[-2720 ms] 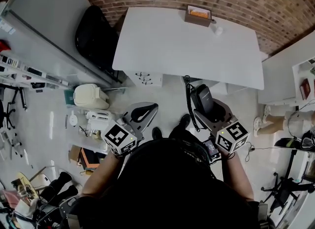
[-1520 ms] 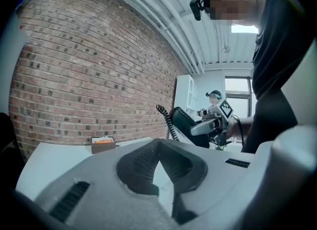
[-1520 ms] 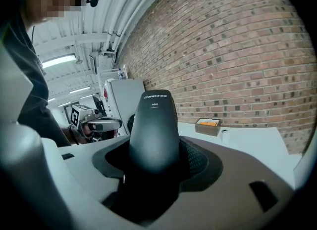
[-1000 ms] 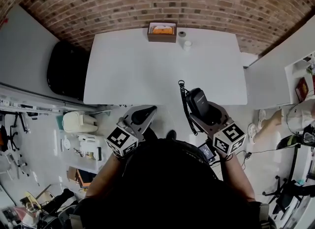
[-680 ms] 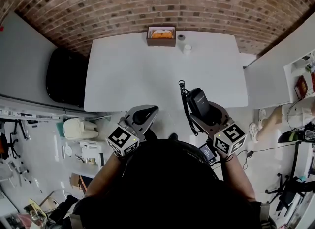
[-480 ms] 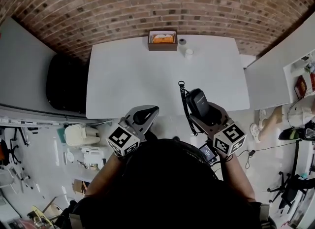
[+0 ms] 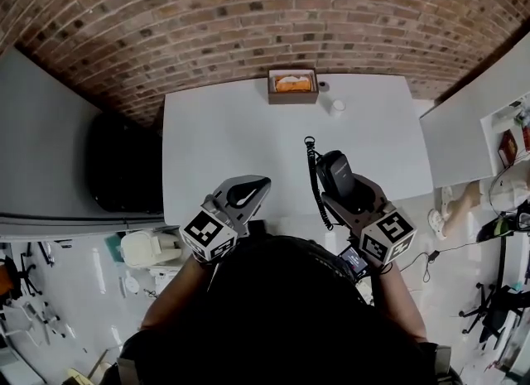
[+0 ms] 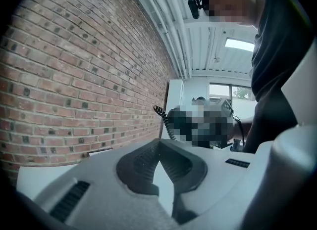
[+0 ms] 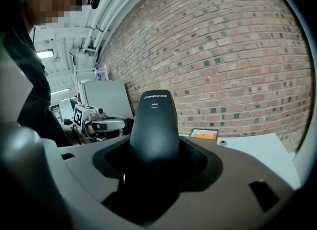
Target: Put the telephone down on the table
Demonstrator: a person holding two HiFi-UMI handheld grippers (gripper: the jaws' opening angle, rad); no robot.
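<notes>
At centre right of the head view, clamped in the right hand-held gripper (image 7: 343, 190) over the white counter (image 7: 224, 131): black plastic telephone handset (image 7: 334, 170), probably rigid, light, slippery; best held mid-body. Lower left, left hand-held gripper (image 7: 251, 187) closed, empty.

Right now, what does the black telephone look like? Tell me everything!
The telephone is a black handset, smooth matte plastic by its look, with small white print near its rounded end. The right gripper is shut on its lower part, the rounded end pointing away from the person. A black coiled cord runs from it on its left. It is over the near edge of the white table; whether it touches it is unclear.
</notes>
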